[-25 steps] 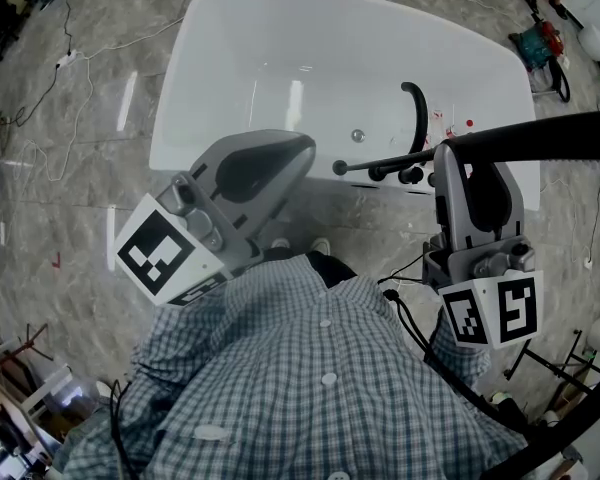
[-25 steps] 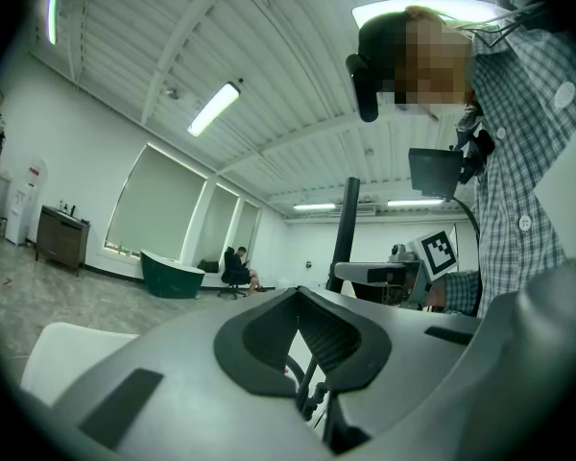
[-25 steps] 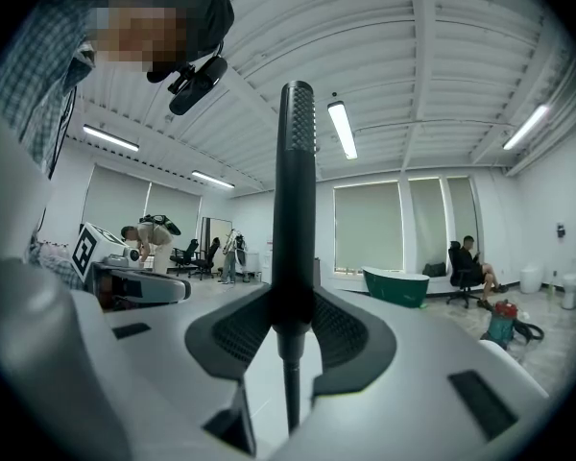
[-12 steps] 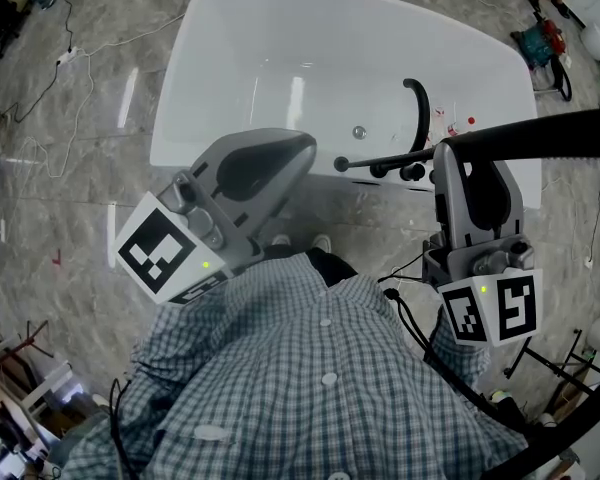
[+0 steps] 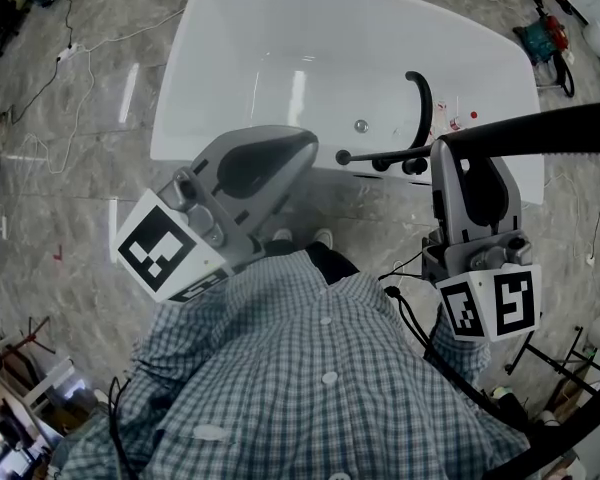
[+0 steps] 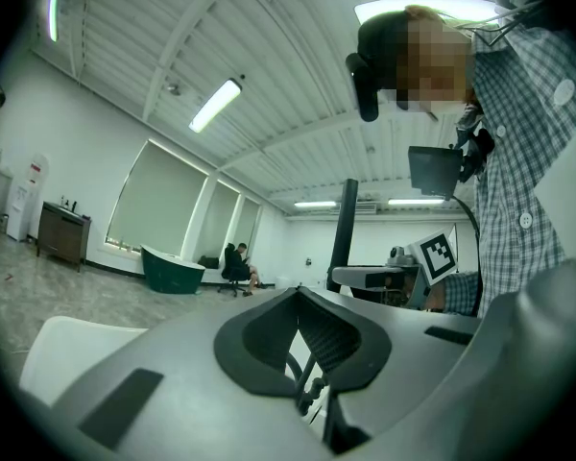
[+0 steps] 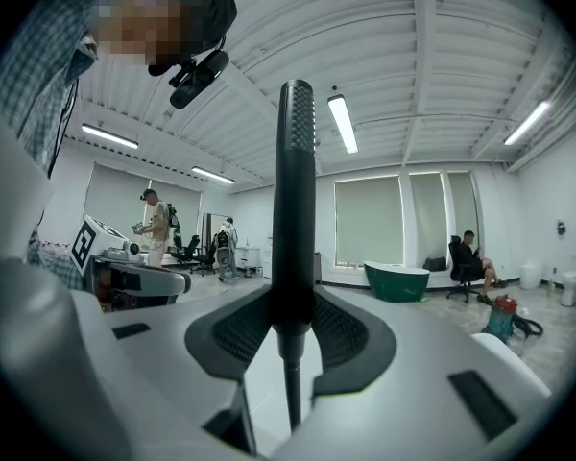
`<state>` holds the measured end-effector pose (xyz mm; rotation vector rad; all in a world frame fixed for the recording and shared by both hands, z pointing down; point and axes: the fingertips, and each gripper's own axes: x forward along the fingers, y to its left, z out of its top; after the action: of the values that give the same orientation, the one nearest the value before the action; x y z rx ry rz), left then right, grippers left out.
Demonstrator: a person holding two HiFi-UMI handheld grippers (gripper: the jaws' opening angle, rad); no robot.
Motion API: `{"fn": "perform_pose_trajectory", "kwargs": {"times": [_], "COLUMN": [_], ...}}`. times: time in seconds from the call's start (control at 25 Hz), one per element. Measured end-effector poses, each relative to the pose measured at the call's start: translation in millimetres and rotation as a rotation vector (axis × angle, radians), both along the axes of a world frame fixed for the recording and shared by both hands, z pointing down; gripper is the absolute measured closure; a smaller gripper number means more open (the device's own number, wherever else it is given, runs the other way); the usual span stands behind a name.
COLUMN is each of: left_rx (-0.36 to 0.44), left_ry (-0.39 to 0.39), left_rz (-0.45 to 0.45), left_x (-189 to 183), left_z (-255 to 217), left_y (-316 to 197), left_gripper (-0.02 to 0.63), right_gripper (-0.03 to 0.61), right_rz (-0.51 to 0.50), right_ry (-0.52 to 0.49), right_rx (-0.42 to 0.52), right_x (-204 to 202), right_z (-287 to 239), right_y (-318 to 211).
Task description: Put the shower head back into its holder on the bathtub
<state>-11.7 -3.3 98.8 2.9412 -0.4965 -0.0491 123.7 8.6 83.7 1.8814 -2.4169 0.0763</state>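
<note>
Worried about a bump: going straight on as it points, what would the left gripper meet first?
Probably the thin end of the shower head, held crosswise by the right gripper; heights are unclear.

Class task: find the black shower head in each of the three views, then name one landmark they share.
Head view: shower head, right side, clamped in the right gripper.
Left gripper view: dark upright bar right of centre.
Right gripper view: upright, dead centre.
Shared landmark: the checked shirt.
</note>
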Motion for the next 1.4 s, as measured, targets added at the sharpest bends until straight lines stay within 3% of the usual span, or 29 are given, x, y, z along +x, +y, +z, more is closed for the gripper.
{"fn": "perform_pose_trajectory", "kwargs": {"times": [1.4], "left_rx": [-0.055], "left_ry": [-0.024], "left_rz": [0.016], "left_x": [10], "left_z": [24], "left_y": [0], "left_gripper": [0.604], "right_gripper": [0.451], "right_rz": [-0.015], "right_ry": [-0.047], "right_rx": [-0.096], "right_x": [1], "right_z": [40], "right_y": [-9]}}
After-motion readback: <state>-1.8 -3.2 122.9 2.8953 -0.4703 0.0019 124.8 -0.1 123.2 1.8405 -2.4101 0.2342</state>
